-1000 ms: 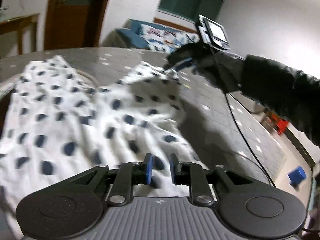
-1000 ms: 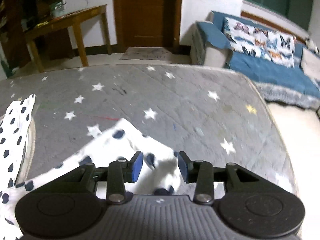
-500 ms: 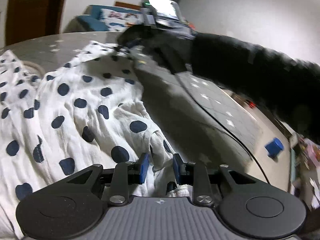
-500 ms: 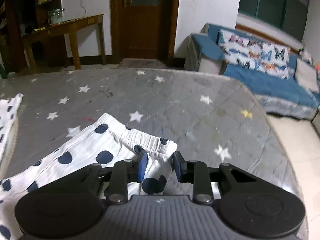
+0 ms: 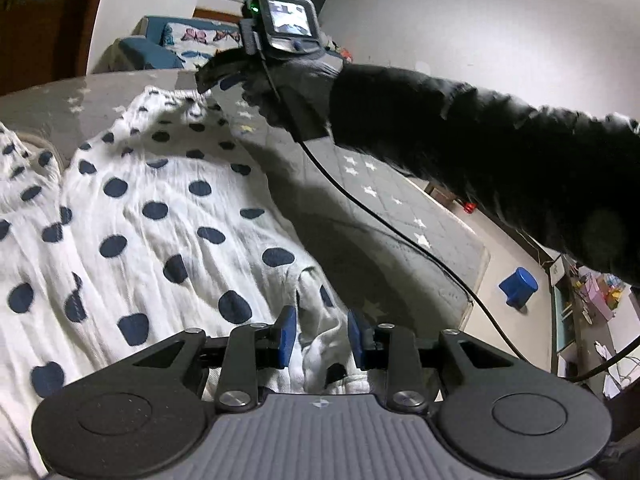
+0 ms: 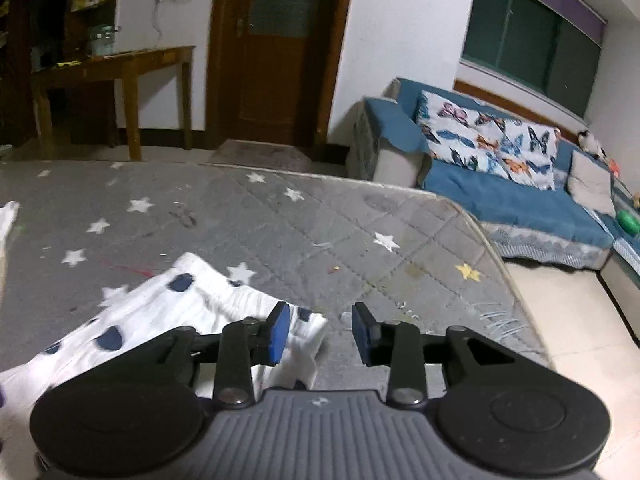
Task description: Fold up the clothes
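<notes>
At lower centre of the left view, the left gripper [image 5: 322,336] has its fingers spread around a bunched hem of the polka-dot garment [image 5: 160,216] on the mattress [image 6: 320,220]. The right gripper [image 6: 320,334] is likewise spread — cloth between, unpinched. The fold may slump, unheld.

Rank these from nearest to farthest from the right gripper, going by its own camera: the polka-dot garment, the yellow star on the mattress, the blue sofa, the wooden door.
1. polka-dot garment: right at the right gripper, to its left.
2. yellow star: on the mattress, ahead and right.
3. blue sofa: beyond the mattress edge, right.
4. wooden door: back wall, ahead.
</notes>
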Action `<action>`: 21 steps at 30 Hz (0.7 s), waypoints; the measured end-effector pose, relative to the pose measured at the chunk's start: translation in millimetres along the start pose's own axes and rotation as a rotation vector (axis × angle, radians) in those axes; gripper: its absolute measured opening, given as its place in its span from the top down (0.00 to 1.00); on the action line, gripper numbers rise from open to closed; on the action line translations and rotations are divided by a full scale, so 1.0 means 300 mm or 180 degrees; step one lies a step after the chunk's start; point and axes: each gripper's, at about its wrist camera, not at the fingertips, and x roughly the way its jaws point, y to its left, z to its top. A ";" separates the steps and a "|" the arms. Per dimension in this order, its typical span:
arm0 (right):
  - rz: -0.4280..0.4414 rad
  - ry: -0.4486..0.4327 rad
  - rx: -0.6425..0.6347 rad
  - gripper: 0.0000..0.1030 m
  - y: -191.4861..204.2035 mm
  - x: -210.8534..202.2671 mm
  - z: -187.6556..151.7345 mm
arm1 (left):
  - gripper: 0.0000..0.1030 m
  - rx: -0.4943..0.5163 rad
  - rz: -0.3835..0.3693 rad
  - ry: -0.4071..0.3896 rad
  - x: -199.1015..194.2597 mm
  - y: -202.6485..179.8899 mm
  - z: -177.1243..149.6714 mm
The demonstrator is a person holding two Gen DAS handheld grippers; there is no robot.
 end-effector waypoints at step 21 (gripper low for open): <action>0.1089 0.0202 -0.0512 0.52 0.246 -0.342 -0.255 | 0.62 -0.1129 0.1289 -0.0552 -0.259 0.284 -0.080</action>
